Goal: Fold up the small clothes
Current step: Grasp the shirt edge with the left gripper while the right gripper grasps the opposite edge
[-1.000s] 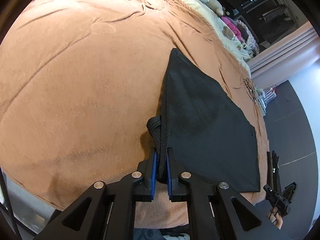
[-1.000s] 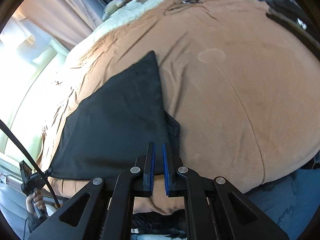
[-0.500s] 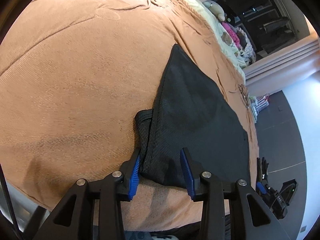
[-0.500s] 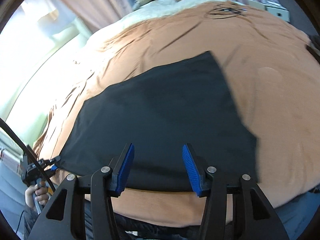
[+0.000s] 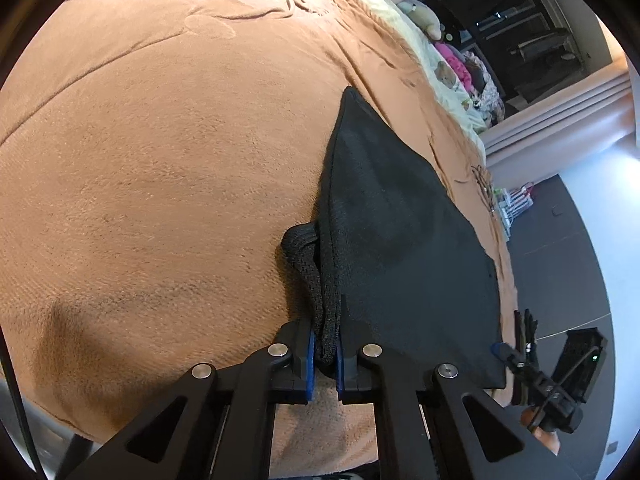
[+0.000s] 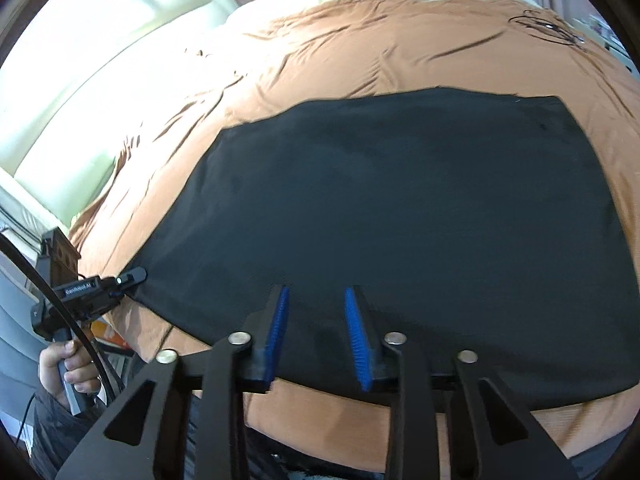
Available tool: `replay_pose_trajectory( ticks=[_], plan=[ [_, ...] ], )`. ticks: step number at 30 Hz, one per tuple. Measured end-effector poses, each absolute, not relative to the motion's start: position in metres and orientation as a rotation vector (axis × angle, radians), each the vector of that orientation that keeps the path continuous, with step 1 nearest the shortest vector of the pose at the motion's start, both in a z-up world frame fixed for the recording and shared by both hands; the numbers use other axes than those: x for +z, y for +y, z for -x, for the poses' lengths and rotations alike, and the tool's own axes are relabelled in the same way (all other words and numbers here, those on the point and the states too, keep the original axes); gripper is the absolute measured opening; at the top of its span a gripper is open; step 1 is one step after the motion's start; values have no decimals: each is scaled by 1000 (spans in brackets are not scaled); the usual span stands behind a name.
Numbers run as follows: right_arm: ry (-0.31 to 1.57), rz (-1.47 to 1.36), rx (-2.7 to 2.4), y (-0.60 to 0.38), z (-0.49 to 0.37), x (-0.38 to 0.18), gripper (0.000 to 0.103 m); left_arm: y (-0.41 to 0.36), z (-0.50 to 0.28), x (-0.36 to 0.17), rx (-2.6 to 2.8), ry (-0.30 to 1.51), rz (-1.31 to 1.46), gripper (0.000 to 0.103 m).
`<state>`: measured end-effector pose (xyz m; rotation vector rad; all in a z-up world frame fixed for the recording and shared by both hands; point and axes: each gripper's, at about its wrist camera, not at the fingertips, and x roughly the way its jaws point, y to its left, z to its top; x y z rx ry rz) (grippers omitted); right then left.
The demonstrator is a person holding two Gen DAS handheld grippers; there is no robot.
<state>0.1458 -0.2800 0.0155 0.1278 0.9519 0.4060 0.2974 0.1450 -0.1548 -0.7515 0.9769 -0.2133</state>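
A black garment [image 5: 400, 240] lies flat on the brown blanket [image 5: 160, 160]. My left gripper [image 5: 326, 346] is shut on its bunched left edge, a thick roll of black knit squeezed between the blue pads. In the right wrist view the garment [image 6: 400, 200] spreads wide across the bed. My right gripper [image 6: 317, 290] hovers over its near edge, jaws closing, the blue pads apart and the cloth lying flat beneath them with nothing pinched. The left gripper [image 6: 132, 276] shows at the garment's left corner, held by a hand [image 6: 68, 368].
The blanket's near edge drops off just below both grippers. Cream bedding [image 6: 100, 80] and plush toys [image 5: 452, 64] lie at the far end. A black cord [image 6: 548, 28] rests on the blanket. Dark floor [image 5: 580, 240] lies beside the bed.
The left gripper opened around the bunched edge, then shut on it again. The right gripper slid left along the near edge from the garment's right corner, opened wide and has narrowed.
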Motion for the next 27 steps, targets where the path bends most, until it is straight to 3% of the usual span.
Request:
replay_pose_trajectory(
  ticks=[8,27],
  plan=[
    [1052,-34,413,-252,-162,-12,8,146,-296,-157,-224,968,762,7],
    [1059,-57,290,-235,-288,-8,8,151,-282,-163,-157,945,877,7]
  ],
)
